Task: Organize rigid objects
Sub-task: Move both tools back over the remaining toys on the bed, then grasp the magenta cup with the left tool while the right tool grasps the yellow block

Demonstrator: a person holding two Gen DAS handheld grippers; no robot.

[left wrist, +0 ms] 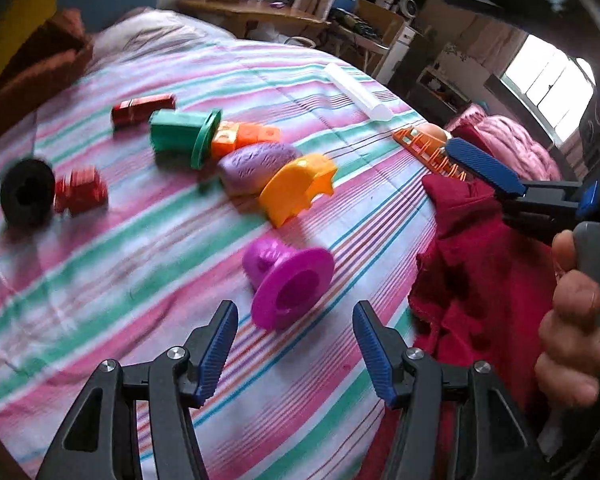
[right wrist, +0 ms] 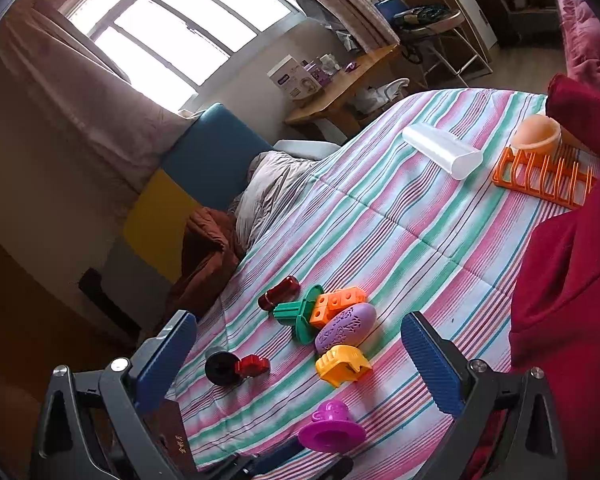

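Observation:
A magenta flanged piece [left wrist: 288,284] [right wrist: 332,428] lies on its side on the striped bedspread [left wrist: 140,280]. My left gripper [left wrist: 294,328] hovers just short of it, open, with nothing between the pads. Behind it sit a yellow-orange piece [left wrist: 298,188], a purple oval [left wrist: 256,166], an orange block [left wrist: 246,138], a green flanged piece [left wrist: 184,136] and a red cylinder [left wrist: 143,109]. A black ring [left wrist: 27,192] and a small red piece [left wrist: 82,191] lie to the left. My right gripper [right wrist: 300,360] is open and empty above the bed, held by a hand [left wrist: 572,320].
A clear tube [left wrist: 358,92] [right wrist: 440,150] lies at the far side of the bed. An orange rack [right wrist: 540,176] with a peach cup [right wrist: 538,134] sits beside a crumpled red cloth [left wrist: 472,260] [right wrist: 560,280] on the right. A wooden desk [right wrist: 340,96] stands beyond the bed.

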